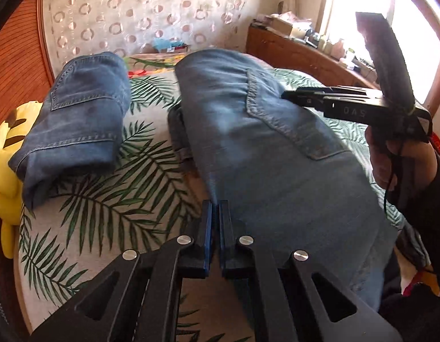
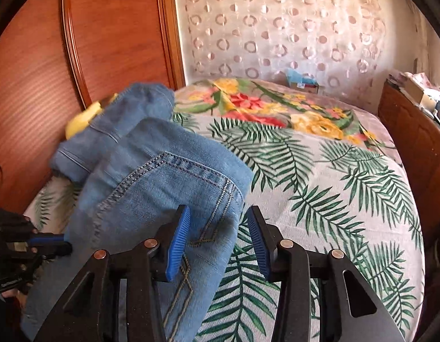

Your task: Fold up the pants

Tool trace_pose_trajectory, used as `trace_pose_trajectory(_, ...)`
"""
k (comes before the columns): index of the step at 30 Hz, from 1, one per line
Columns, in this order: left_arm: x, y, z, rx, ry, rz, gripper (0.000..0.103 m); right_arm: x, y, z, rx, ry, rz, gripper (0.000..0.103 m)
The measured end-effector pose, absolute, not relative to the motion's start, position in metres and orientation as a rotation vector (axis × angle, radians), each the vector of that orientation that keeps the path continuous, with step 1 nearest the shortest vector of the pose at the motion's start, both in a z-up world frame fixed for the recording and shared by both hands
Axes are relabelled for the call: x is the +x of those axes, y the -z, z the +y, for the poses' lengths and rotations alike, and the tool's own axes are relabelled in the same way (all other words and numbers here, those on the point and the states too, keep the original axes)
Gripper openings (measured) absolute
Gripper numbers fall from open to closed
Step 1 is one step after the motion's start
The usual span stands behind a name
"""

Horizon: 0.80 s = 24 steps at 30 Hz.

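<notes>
Jeans being folded: light-blue pants (image 1: 276,154) lie lengthwise on the palm-leaf bedspread (image 1: 111,199), back pocket up, running from the near edge toward the far wall.
Left gripper: the left gripper (image 1: 215,208) sits at the near left edge of the denim, its blue-padded jaws drawn almost together with only a thin slit between them; no cloth shows in the slit, and whether any fabric is pinched cannot be told.
Right gripper: the right gripper (image 2: 217,225) hovers with jaws spread wide; the pocket corner of the pants (image 2: 163,188) lies under and beside its left finger (image 2: 178,239), while the other finger stands over bare bedspread (image 2: 333,199). Nothing is held.
From the left view: the right gripper (image 1: 286,95) reaches in over the pocket seam, seen side-on.
Second pair: folded darker jeans (image 1: 77,119) rest well apart to the left, beside a yellow plush toy (image 1: 6,176).
Setting: wooden headboard (image 2: 77,57); dresser (image 1: 305,54) by the bright window.
</notes>
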<state>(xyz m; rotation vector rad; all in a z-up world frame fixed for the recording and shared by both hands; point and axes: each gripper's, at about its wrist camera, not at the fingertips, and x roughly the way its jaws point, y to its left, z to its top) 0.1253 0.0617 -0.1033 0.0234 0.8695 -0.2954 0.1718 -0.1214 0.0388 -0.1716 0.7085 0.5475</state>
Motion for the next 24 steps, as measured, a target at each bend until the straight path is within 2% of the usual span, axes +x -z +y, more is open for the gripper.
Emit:
trace_pose_trajectory(4, 0.129, 0.099, 0.076, 0.001, 0.265, 0.868, 0.006, 0.183, -0.028, -0.118, -0.175, -0.558, 0.754, 0.044)
trace_pose_trajectory(6, 0.132, 0.093, 0.082, -0.005, 0.236, 0.862, 0.012, 0.186, -0.034, -0.124, -0.154, -0.572, 0.76, 0.044)
trace_pose_trajectory(8, 0.137, 0.085, 0.086, 0.003, 0.21, 0.839, 0.03, 0.186, -0.042, -0.131, -0.123, -0.585, 0.754, 0.045)
trace_pose_trajectory(9, 0.138, 0.082, 0.087, 0.007, 0.207, 0.828, 0.036, 0.184, -0.045, -0.134, -0.115, -0.597, 0.747, 0.049)
trace_pose_trajectory(10, 0.143, 0.077, 0.087, 0.006, 0.208, 0.814, 0.048, 0.183, -0.049, -0.137, -0.107, -0.61, 0.74, 0.052)
trace_pose_trajectory(12, 0.152, 0.072, 0.087, -0.003, 0.213, 0.801, 0.059, 0.182, -0.052, -0.141, -0.091, -0.635, 0.738, 0.06)
trace_pose_trajectory(14, 0.164, 0.068, 0.085, -0.027, 0.225, 0.795, 0.076, 0.179, -0.049, -0.14, -0.091, -0.662, 0.75, 0.067)
trace_pose_trajectory(17, 0.182, 0.069, 0.079, -0.051, 0.253, 0.795, 0.077, 0.184, -0.038, -0.134, -0.108, -0.684, 0.787, 0.07)
trace_pose_trajectory(20, 0.203, 0.077, 0.068, -0.039, 0.278, 0.821, 0.077, 0.198, -0.026, -0.129, -0.098, -0.691, 0.842, 0.081)
trace_pose_trajectory(24, 0.223, 0.102, 0.066, -0.043, 0.288, 0.899, 0.077, 0.213, -0.014, -0.131, -0.025, -0.743, 0.891, 0.082)
